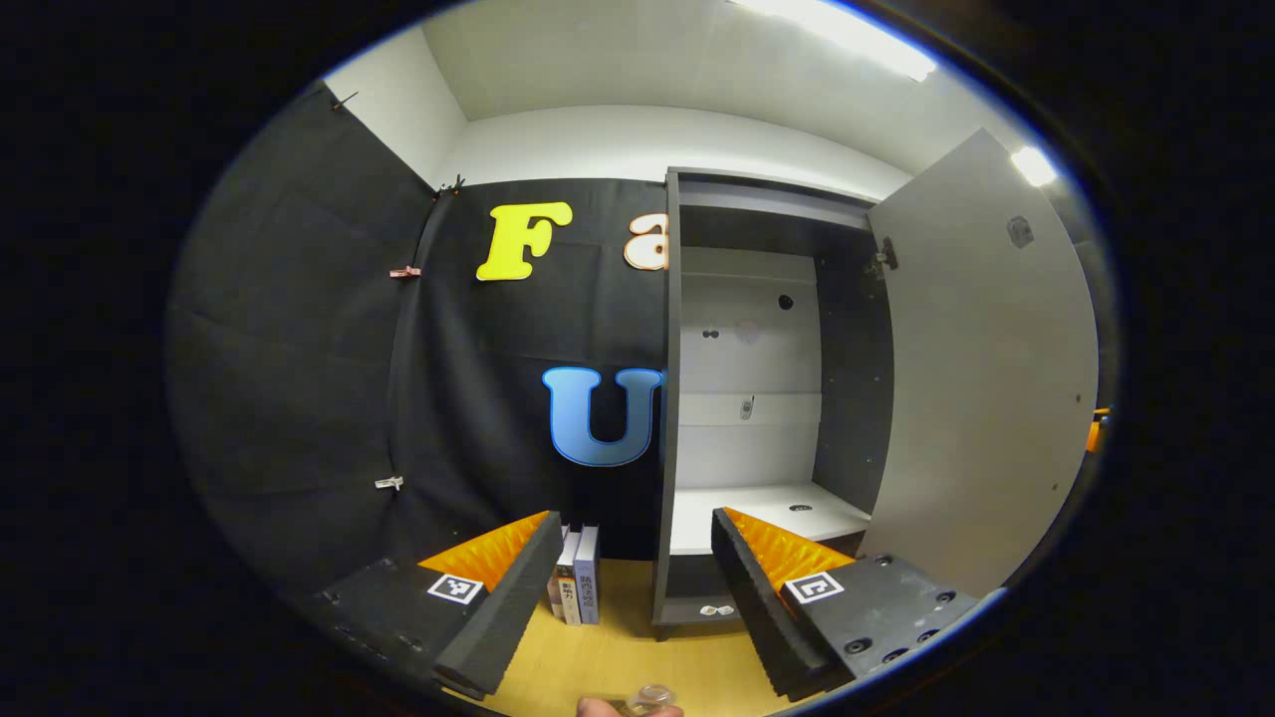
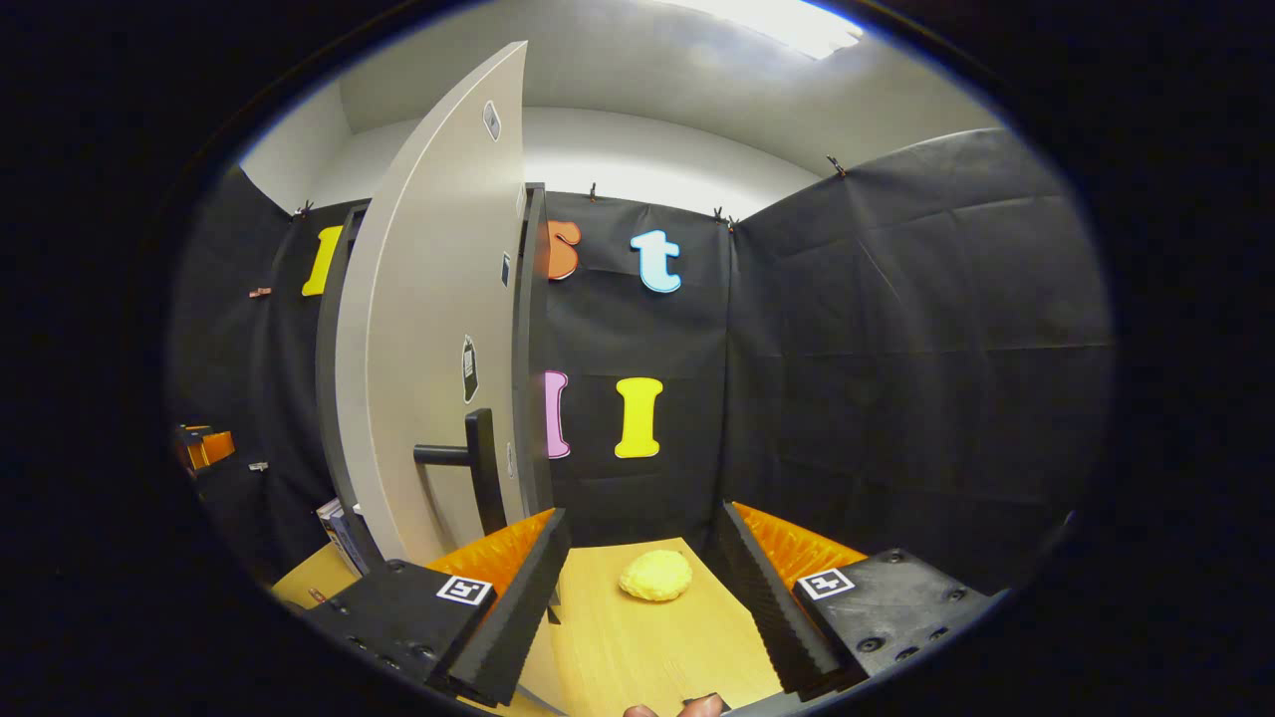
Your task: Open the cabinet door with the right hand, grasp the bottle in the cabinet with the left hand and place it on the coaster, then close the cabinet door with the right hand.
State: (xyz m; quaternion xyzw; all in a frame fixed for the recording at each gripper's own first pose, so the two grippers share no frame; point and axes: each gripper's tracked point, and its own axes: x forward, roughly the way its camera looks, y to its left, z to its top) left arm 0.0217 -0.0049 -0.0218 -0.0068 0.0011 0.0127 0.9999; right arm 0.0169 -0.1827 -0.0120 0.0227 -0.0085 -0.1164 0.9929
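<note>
Beside the open cabinet door (image 2: 438,329), the right gripper (image 2: 637,607) hangs spread and empty, positioned to push the door shut, while the left gripper (image 1: 637,588) gapes empty.

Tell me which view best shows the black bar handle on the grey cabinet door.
The right gripper view: the black bar handle stands out from the door's outer face, just ahead of the right gripper. The left gripper view shows the grey cabinet door swung open, inner face only.
</note>
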